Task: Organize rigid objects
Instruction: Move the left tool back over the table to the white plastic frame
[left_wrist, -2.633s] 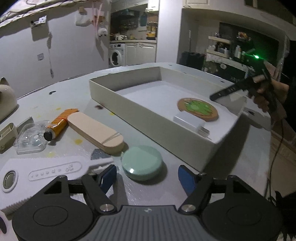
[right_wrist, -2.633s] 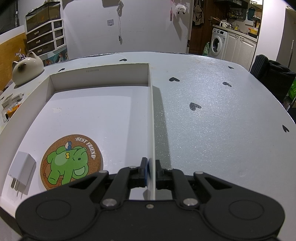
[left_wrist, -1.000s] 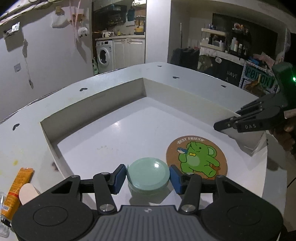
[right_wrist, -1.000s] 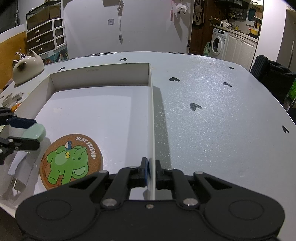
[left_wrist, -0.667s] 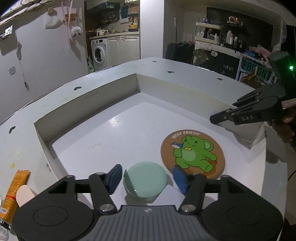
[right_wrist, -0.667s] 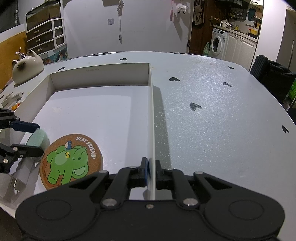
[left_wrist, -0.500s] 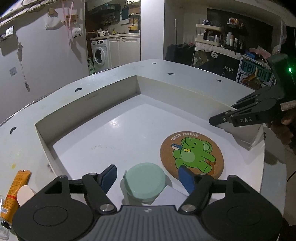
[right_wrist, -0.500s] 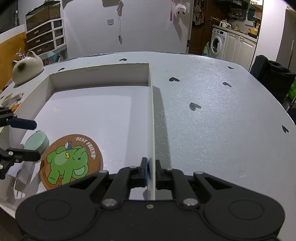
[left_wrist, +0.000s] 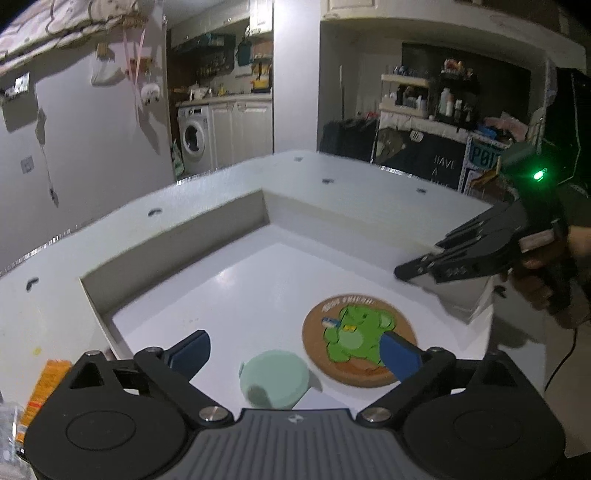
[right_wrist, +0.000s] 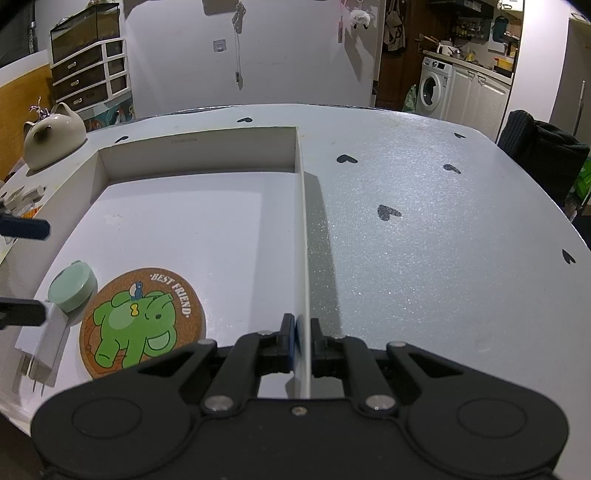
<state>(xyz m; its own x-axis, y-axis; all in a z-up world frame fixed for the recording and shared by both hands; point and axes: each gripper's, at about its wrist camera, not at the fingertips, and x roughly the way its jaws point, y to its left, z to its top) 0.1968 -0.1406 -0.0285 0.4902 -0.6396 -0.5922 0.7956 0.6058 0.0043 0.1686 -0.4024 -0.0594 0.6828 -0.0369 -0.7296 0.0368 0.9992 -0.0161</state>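
Two views logged, left wrist first. In the left wrist view we see the left gripper (left_wrist: 295, 352) with its jaws spread wide; they have just been opening, and the mint-green round case (left_wrist: 274, 379) sits between them at 6 o'clock, free of both blue pads (left_wrist: 192, 350). The case lies on the floor of the white box (left_wrist: 177, 243), tilted, partly propped on something hidden by the gripper body. At 4 o'clock from the box centre lies the cork coaster (left_wrist: 360, 343) with a green elephant print, just beside the case. At 3 o'clock the right gripper (left_wrist: 413, 271) is clamped on the box's side wall, a hand (left_wrist: 535, 284) behind it. At 8 o'clock, outside the box on the table (left_wrist: 44, 295), we note an orange tube (left_wrist: 46, 384), partly cut off.

In the right wrist view the right gripper (right_wrist: 302, 332) at 6 o'clock is closed on the thin box wall, pads pressing either side. Inside the box, at 8 o'clock, the round case (right_wrist: 73, 284) leans on a white charger plug (right_wrist: 44, 343), its edge touching the coaster (right_wrist: 142, 325). The left gripper's two fingers (right_wrist: 26, 227) enter at 9 o'clock, well apart, neither touching the case. A cat-eared ceramic pot (right_wrist: 53, 138) stands on the table at 10 o'clock, outside the box.
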